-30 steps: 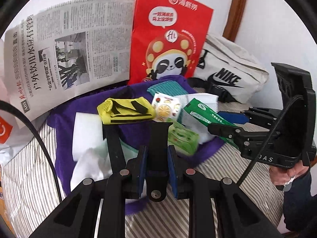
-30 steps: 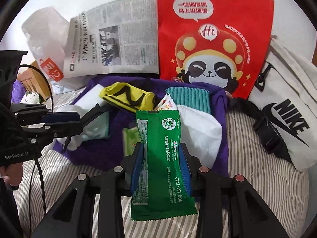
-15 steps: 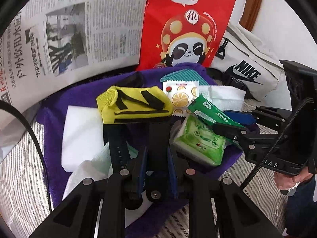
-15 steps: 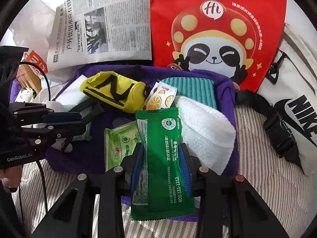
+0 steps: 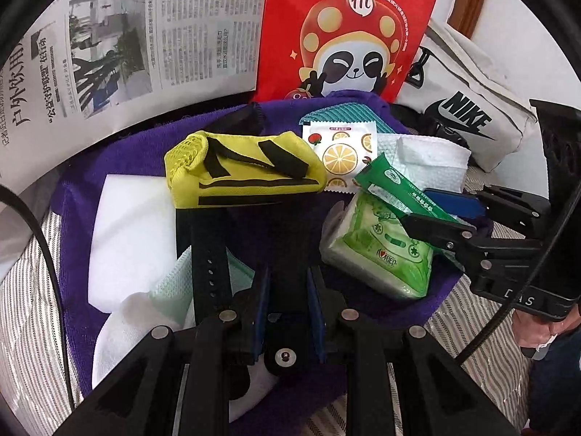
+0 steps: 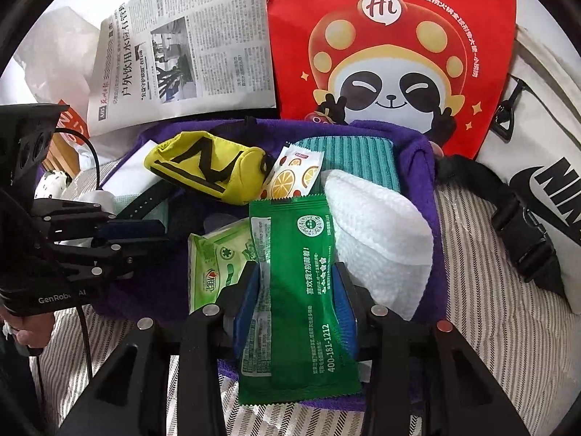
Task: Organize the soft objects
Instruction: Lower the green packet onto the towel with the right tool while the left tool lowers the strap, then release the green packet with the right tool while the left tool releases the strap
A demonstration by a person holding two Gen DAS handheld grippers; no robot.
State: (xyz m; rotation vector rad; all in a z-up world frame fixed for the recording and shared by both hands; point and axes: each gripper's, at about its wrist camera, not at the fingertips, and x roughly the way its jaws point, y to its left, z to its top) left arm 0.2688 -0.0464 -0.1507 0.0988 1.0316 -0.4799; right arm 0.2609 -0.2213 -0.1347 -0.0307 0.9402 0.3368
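A purple towel point(image 5: 74, 225) on the bed holds a pile of soft things. Among them are a yellow pouch point(image 5: 239, 167), a citrus sachet point(image 5: 341, 145), a light green wipes pack point(image 5: 381, 250), a white cloth point(image 6: 377, 225) and a white foam block point(image 5: 130, 225). My left gripper point(image 5: 287, 283) is shut on a black strap point(image 5: 287, 239) that runs up under the pouch. My right gripper point(image 6: 296, 283) has a dark green sachet point(image 6: 301, 290) between its pads, low over the towel's near edge. Its jaws are opening, and the pads still touch the sachet's edges.
A red panda paper bag point(image 5: 356, 29) and a newspaper point(image 5: 145, 36) stand behind the towel. A white Nike bag point(image 5: 468, 116) with a black buckle strap lies to the right. Striped bedsheet point(image 6: 490, 327) surrounds the towel. A hand point(image 5: 537, 330) grips the right gripper's handle.
Both grippers have come down closer to the pile on the towel, the left more so. The green sachet now lies low over the wipes pack and the towel's edge.
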